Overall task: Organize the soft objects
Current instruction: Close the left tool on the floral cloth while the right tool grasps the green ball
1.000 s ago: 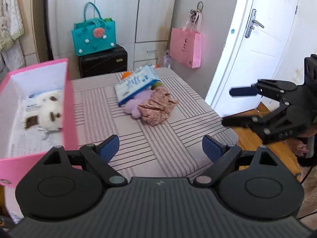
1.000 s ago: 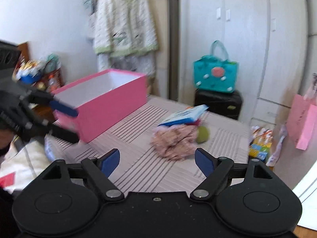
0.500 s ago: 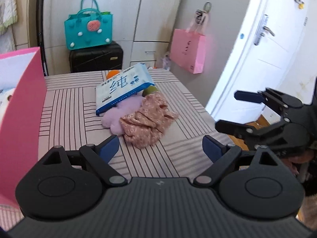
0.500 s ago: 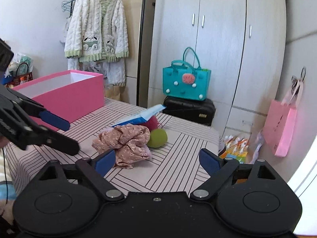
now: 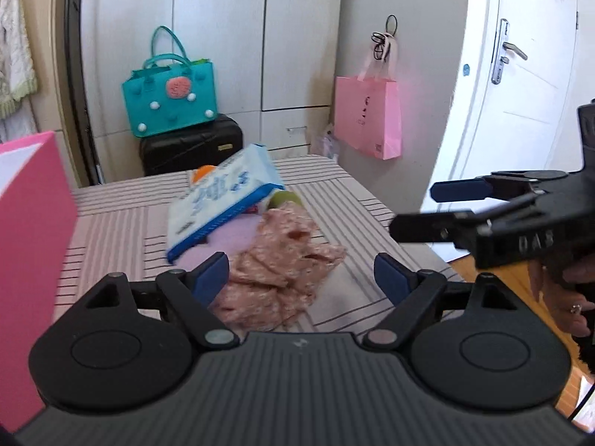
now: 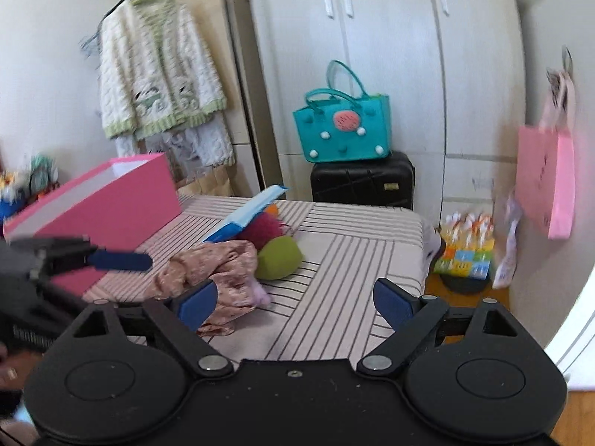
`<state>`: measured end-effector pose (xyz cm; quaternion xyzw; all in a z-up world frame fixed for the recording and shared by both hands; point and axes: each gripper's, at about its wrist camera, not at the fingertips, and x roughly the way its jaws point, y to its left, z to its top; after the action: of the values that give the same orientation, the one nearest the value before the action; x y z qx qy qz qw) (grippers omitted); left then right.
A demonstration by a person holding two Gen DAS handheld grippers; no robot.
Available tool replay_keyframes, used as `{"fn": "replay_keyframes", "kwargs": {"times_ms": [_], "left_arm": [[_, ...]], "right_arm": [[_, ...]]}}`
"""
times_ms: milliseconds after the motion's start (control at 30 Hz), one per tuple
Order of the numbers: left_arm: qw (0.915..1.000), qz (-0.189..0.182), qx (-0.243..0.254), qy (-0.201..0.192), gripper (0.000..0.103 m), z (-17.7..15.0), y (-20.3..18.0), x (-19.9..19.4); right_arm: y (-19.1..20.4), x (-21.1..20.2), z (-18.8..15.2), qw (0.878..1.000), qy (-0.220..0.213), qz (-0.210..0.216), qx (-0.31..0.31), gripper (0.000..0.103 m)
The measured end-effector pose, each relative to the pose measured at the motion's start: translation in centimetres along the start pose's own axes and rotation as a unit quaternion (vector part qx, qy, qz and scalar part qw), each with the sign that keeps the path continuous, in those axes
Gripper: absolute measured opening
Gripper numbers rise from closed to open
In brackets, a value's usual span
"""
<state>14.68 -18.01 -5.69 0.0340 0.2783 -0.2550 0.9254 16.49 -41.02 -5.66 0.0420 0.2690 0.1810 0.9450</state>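
1. Left wrist view: a crumpled floral cloth (image 5: 282,271) lies on the striped table (image 5: 342,200), beside a glossy blue-and-white pack (image 5: 223,200) propped over a lilac plush (image 5: 230,238). The left gripper (image 5: 301,275) hovers spread wide, empty. The right gripper (image 5: 424,208) reaches in level from the right, fingers parted.
2. Right wrist view: a smooth green ball (image 6: 279,258) touches the cloth (image 6: 219,271); the rigid pink box (image 6: 111,200) stands well apart. The right gripper (image 6: 295,303) is spread, holding nothing.

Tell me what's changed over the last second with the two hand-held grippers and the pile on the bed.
The left hand-held gripper turned away from the pink box and closed in on the floral cloth. The right hand-held gripper also came nearer the pile. Neither has gripped anything; both stay open. The cloth, tissue pack and green ball haven't moved.
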Motion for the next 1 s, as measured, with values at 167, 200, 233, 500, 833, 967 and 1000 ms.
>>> {"fn": "replay_keyframes", "kwargs": {"times_ms": [167, 200, 233, 500, 833, 967, 1000], "left_arm": [[0.9984, 0.046, 0.032, -0.004, 0.085, 0.0, -1.1, 1.9], [0.9978, 0.053, 0.040, -0.005, 0.085, -0.1, -1.3, 2.2], [0.9973, 0.056, 0.047, -0.007, 0.084, -0.3, -1.4, 2.5], [0.9950, 0.072, 0.068, 0.011, 0.066, -0.7, -1.2, 3.9], [0.9943, 0.081, 0.067, 0.019, 0.024, -1.6, -1.5, 3.5], [0.9977, 0.050, 0.031, 0.032, 0.017, -1.5, -0.3, 3.2], [0.9983, 0.043, 0.021, 0.034, 0.016, -1.5, 0.1, 3.2]], "right_arm": [[-2.2, 1.1, 0.3, 0.999, 0.010, 0.005, 0.040, 0.093], [-2.4, 1.5, 0.4, 0.999, 0.012, 0.006, 0.043, 0.093], [-2.6, 1.8, 0.4, 0.999, 0.014, 0.007, 0.044, 0.093], [-2.6, 4.6, 1.4, 0.999, 0.029, 0.029, 0.029, 0.092], [-2.1, 8.3, 2.2, 0.997, 0.057, 0.042, 0.030, 0.075], [-1.6, 9.7, 2.5, 0.995, 0.069, 0.055, 0.037, 0.061], [-1.4, 10.0, 2.6, 0.995, 0.071, 0.056, 0.036, 0.061]]}}
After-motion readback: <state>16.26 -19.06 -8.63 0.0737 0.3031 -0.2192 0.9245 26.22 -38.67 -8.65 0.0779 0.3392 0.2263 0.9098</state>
